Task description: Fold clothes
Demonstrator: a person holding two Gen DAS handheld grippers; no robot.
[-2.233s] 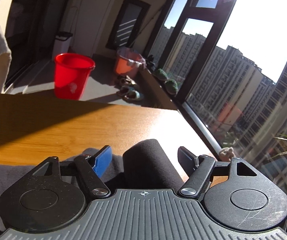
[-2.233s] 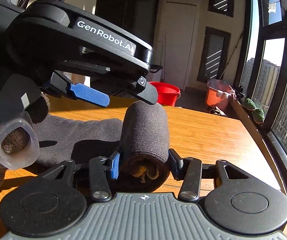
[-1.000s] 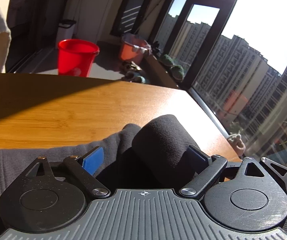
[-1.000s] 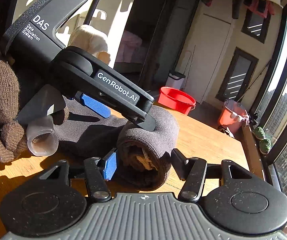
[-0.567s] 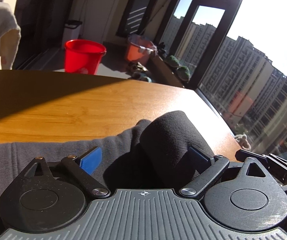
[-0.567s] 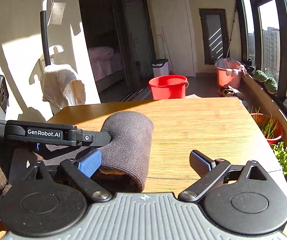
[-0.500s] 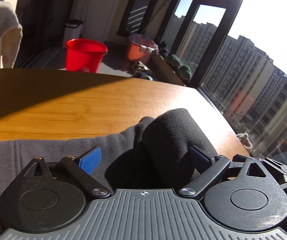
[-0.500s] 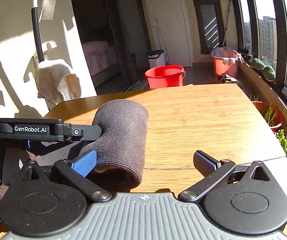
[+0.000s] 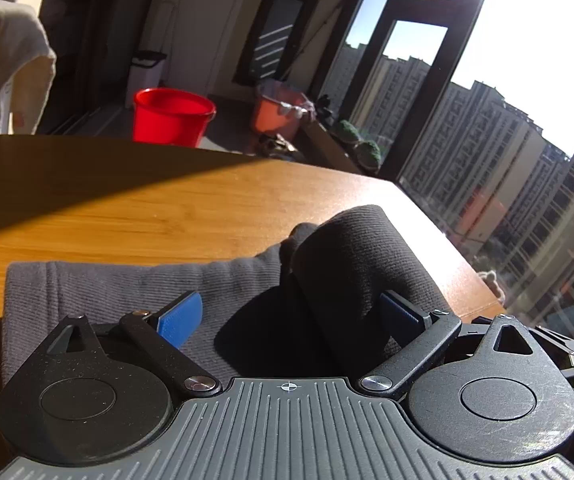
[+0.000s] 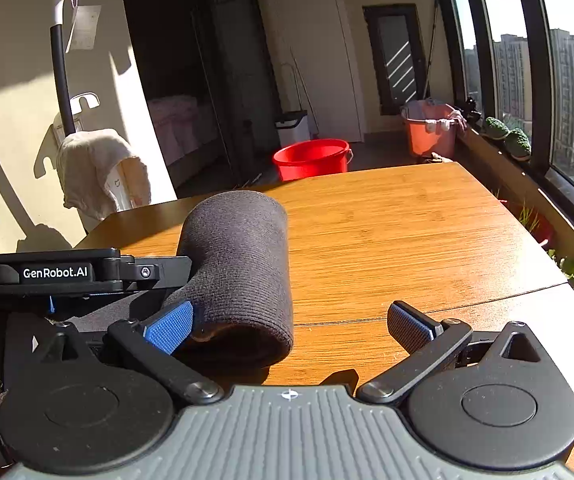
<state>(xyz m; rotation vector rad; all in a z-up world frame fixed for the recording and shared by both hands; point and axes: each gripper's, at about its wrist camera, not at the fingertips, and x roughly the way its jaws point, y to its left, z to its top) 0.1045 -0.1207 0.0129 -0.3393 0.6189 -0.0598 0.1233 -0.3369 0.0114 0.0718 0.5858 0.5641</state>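
We have just let go with our right gripper (image 10: 291,324): a second ago its jaws were clamped on the near end of the rolled part of the dark grey garment (image 10: 239,264), and now they stand wide apart, the blue pad of one finger just beside the roll and the other finger well clear over bare wood. The roll has stayed put, resting on the bench (image 10: 407,232) without unwinding. We take that to mean the rolling is done on this side and the bundle holds its own shape.

Our left gripper (image 9: 291,316) has changed little. Its jaws are also spread; the roll lies between them, close against the right-hand finger, and the left-hand pad hovers over the flat cloth. Whether that right finger actually presses the fabric we cannot tell, since shadow covers the contact.

The garment (image 9: 127,284) is a ribbed knit, charcoal in the sun and almost black in shade. Part of it is wound into a snug cylinder with a brownish lining showing at the open end; the rest lies flat on the bench as a smooth panel with a straight edge. That unrolled panel suggests more remains to be taken up.
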